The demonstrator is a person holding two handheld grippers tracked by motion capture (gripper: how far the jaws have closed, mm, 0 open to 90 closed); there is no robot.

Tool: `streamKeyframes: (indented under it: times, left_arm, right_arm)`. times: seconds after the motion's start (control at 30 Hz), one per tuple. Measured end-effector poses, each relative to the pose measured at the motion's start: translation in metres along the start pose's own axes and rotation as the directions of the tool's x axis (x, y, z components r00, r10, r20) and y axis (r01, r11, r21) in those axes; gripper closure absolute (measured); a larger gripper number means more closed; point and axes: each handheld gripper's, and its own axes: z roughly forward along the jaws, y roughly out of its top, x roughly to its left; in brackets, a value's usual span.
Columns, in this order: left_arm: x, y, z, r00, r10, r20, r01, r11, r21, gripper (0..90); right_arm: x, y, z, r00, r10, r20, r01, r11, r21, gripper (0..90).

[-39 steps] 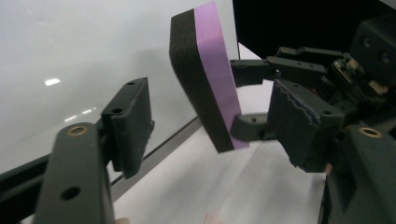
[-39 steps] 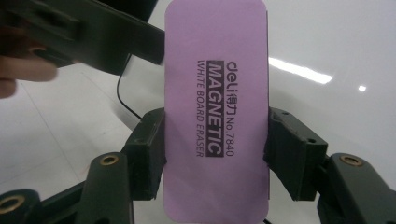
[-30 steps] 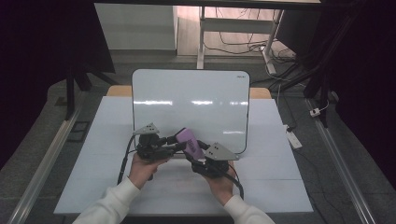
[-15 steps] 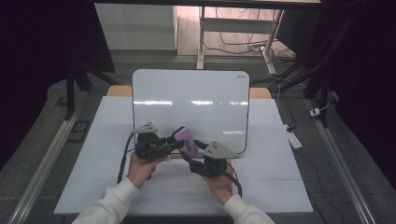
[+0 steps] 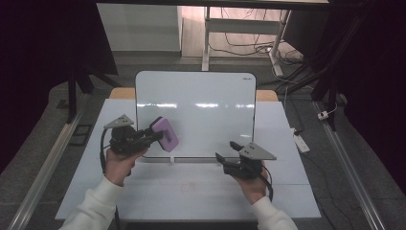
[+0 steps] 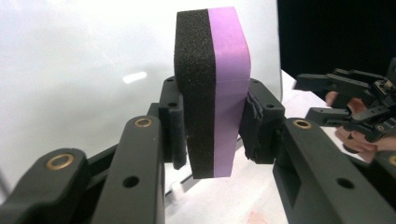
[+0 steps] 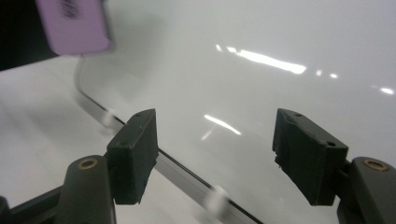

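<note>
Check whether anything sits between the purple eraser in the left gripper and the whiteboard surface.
Nothing visible does. The left gripper is clamped on the eraser, black foam side toward the whiteboard, with bare board beside it. The right gripper, jaws just opening and empty, sits off at the board's lower right.

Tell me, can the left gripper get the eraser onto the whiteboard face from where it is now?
Probably yes. The left gripper is shut on the purple eraser, which already hangs in front of the whiteboard. Nothing stands between them, and the right gripper, jaws just opened and empty, sits off to the side.

The right tongs (image 5: 229,151) have let go of the eraser (image 5: 165,134), opening and drawing away to the right.
</note>
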Motion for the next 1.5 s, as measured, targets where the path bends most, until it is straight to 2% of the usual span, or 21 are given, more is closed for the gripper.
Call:
streamKeyframes:
  times: [0.13,0.27,0.33,0.43,0.53,0.6,0.83,1.1,1.3,1.5]
  left_arm:
    - [0.006,0.003,-0.006,0.9996,-0.001,-0.029,0.001,1.0,0.001,63.6]
    - [0.012,0.01,-0.011,0.9987,0.003,-0.05,-0.003,1.0,0.0,63.6]
    - [0.016,0.017,-0.014,0.9981,0.003,-0.061,-0.003,1.0,0.005,63.6]
    - [0.022,0.032,-0.019,0.9949,0.012,-0.1,-0.011,0.9998,0.014,63.6]
    - [0.027,0.048,-0.025,0.9896,0.022,-0.142,-0.02,0.9996,0.019,63.6]
    - [0.031,0.057,-0.03,0.9876,0.022,-0.155,-0.02,0.9996,0.018,63.6]
    - [0.04,0.077,-0.042,0.9782,0.024,-0.206,-0.019,0.9995,0.027,63.5]
    - [0.046,0.093,-0.03,0.9669,0.041,-0.252,-0.024,0.9972,0.071,63.5]
    - [0.05,0.103,-0.022,0.9618,0.04,-0.271,-0.016,0.9958,0.09,63.3]
    - [0.051,0.112,-0.011,0.9619,0.037,-0.271,-0.011,0.9952,0.097,63.1]
  right_arm:
    - [-0.02,-0.011,-0.019,0.9987,0.014,0.049,-0.014,1.0,0.004,30.4]
    - [-0.034,-0.021,-0.037,0.9955,-0.01,0.094,0.009,1.0,0.012,30.4]
    - [-0.039,-0.027,-0.045,0.9924,-0.032,0.119,0.03,0.999,0.021,30.4]
    - [-0.046,-0.036,-0.053,0.9863,-0.055,0.155,0.049,0.998,0.04,30.4]
    - [-0.052,-0.04,-0.056,0.985,-0.036,0.169,0.03,0.999,0.038,30.4]
    - [-0.056,-0.041,-0.058,0.9843,-0.022,0.175,0.017,0.999,0.032,30.4]
    - [-0.061,-0.043,-0.062,0.9797,-0.02,0.2,0.014,0.999,0.03,30.4]
    - [-0.063,-0.043,-0.062,0.9769,-0.016,0.213,0.011,1.0,0.027,30.4]
    - [-0.064,-0.044,-0.062,0.9767,-0.018,0.214,0.012,1.0,0.028,30.4]
    - [-0.062,-0.044,-0.061,0.9766,-0.023,0.214,0.018,0.999,0.029,30.3]
